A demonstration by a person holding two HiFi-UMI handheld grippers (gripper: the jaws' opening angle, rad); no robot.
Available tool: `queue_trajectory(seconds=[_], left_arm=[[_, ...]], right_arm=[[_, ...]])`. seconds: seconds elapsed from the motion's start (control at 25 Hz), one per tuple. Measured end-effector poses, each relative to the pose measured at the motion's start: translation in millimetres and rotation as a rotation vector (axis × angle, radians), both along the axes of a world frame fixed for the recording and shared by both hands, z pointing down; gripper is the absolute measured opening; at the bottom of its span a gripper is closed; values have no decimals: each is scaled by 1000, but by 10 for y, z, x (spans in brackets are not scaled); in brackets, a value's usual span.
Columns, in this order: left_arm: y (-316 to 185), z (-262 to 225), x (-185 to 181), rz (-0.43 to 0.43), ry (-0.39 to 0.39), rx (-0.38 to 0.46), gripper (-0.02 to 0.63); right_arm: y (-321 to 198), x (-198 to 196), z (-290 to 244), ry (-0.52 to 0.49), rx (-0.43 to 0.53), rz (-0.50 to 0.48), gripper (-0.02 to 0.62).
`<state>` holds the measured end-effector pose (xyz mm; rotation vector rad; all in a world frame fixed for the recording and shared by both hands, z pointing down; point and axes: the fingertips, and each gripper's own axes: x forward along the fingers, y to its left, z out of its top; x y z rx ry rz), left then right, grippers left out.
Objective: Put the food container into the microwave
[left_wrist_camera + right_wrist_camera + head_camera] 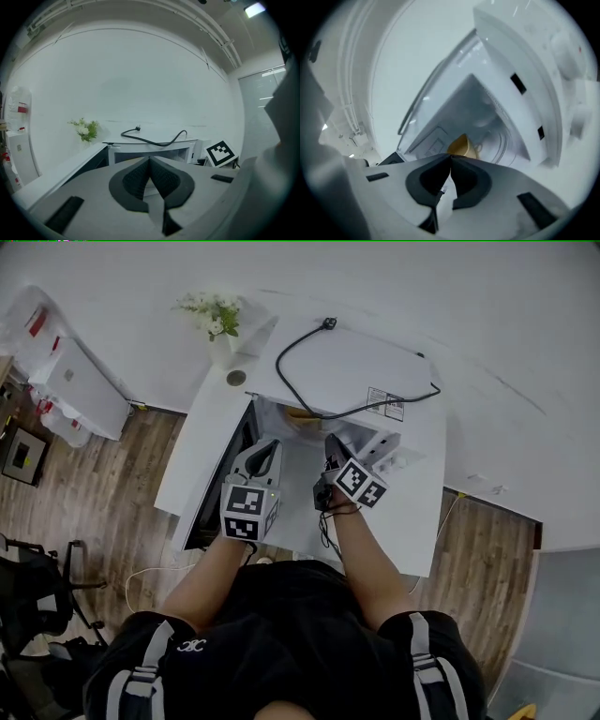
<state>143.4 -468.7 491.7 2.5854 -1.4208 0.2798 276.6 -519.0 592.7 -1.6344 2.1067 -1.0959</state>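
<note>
The white microwave (370, 362) stands on a white table (427, 521) with its dark door (217, 486) swung open to the left. A food container with yellowish contents (302, 414) sits inside the cavity; the right gripper view shows it (462, 146) just past the jaw tips. My left gripper (271, 446) is in front of the opening, shut with nothing in it, as the left gripper view (150, 160) confirms. My right gripper (334, 440) is at the mouth of the cavity, shut and empty (451, 157), apart from the container.
A black power cable (298, 388) lies looped on the microwave's top. A vase of white flowers (217, 317) stands at the table's back left corner. A white cabinet (82, 390) is off to the left on the wooden floor.
</note>
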Motion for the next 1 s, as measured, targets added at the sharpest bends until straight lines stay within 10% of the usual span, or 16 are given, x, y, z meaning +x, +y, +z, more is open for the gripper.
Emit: queue_trajectory(seconds=[0.64,1.0], left_arm=[[116,-84,362,79,11,33,11],[106,-159,456,94,3,60,11]], right_arm=[[756,331,-1405,573,406,78,3],[814,383,-1336,615,397,95,3]])
